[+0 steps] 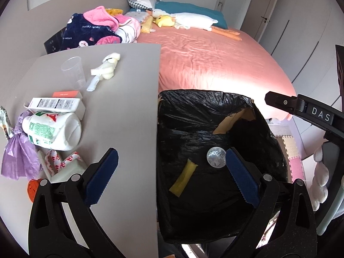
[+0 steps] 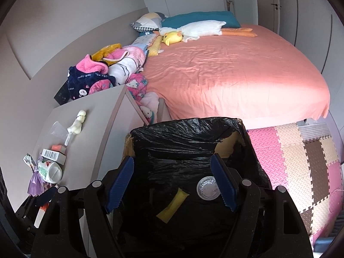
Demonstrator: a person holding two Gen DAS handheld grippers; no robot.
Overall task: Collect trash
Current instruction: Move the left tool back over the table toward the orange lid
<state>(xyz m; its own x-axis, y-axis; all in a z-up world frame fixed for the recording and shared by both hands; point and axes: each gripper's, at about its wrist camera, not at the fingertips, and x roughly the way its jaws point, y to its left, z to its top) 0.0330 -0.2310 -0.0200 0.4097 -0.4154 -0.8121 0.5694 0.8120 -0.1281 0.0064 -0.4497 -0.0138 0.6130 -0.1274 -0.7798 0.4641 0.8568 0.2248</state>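
Both jaw pairs spread wide, nothing between: left gripper (image 1: pixel 172 177), right gripper (image 2: pixel 173 185). Yellow packet (image 1: pixel 183 178) and clear lid (image 1: pixel 215 157) lie in bin (image 1: pixel 193 111), frame centre. Remaining trash: white bottle (image 1: pixel 53 129), boxes (image 1: pixel 57 105), purple bag (image 1: pixel 17 157), left edge of table (image 1: pixel 124 111). Best next: swing left gripper there, take bottle across its width.

Open left hand-held gripper (image 1: pixel 171 168), lined bin (image 1: pixel 215 107) (black)
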